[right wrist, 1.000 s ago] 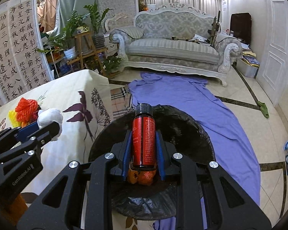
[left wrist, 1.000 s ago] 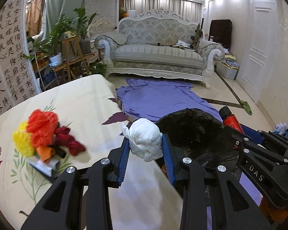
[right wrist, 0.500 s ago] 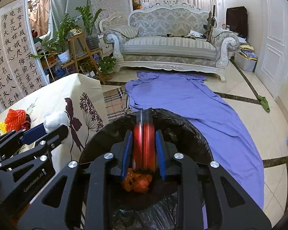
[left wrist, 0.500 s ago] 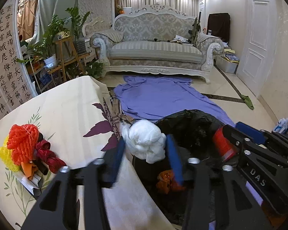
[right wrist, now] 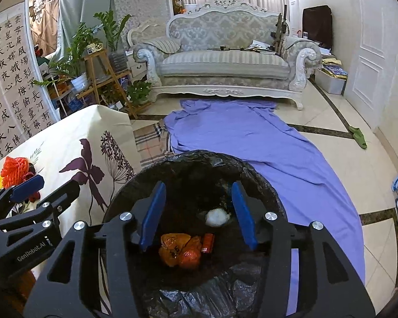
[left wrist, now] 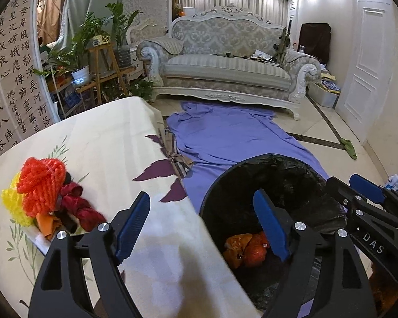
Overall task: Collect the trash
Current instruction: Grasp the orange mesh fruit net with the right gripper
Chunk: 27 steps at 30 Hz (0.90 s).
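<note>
The black-lined bin [right wrist: 254, 175] stands on the floor beside the table. My right gripper [right wrist: 198, 190] hangs over its mouth, jaws opening, nothing between them. At the bottom lie a white paper wad [right wrist: 216, 217], a red bottle [right wrist: 207, 242] and orange wrappers [right wrist: 177, 249]. My left gripper [left wrist: 201, 201] hovers over the table edge and the bin rim [left wrist: 278, 159], jaws opening wide and empty. A pile of trash sits on the table to its left: red netting [left wrist: 39, 185], yellow netting [left wrist: 10, 201] and dark red cloth [left wrist: 79, 209].
The table's cream floral cloth [left wrist: 106, 145] hangs down next to the bin. A purple sheet [right wrist: 252, 137] covers the floor beyond it, running to the sofa [right wrist: 225, 63]. A plant stand [right wrist: 100, 74] is at the left and a white door [left wrist: 368, 61] at the right.
Both grippers opened. The white wad left the left jaws and the red bottle left the right jaws; both now lie in the bin.
</note>
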Motion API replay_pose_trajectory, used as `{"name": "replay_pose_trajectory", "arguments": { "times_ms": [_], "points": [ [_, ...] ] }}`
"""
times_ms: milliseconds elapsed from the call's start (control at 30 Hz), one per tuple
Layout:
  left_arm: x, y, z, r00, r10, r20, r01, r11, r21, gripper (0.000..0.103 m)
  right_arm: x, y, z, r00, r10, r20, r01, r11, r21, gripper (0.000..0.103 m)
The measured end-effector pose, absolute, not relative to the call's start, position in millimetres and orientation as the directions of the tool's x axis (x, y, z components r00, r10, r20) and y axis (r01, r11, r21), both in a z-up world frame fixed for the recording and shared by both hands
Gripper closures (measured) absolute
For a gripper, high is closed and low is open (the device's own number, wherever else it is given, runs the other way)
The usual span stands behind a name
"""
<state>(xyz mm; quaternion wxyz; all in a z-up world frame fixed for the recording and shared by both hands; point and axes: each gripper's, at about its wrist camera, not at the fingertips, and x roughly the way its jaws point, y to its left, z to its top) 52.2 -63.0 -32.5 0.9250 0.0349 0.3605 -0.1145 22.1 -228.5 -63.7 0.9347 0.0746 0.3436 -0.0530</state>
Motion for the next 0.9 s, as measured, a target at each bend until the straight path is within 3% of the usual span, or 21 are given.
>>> {"name": "replay_pose_trajectory", "arguments": {
  "times_ms": [467, 900],
  "points": [
    [40.9, 1.7, -18.6, 0.744, -0.078, -0.663, 0.113, 0.994, 0.011, 0.025, 27.7, -168.9, -54.9, 0.755, 0.053, -0.654, 0.028, 0.993, 0.113, 0.05],
    [24.7, 113.9, -2.1, 0.753, 0.088, -0.652, -0.114, 0.994, 0.002, 0.025, 46.9, -66.9, -21.5, 0.758, 0.206, -0.618, -0.185, 0.978, 0.099, 0.05]
  ]
}}
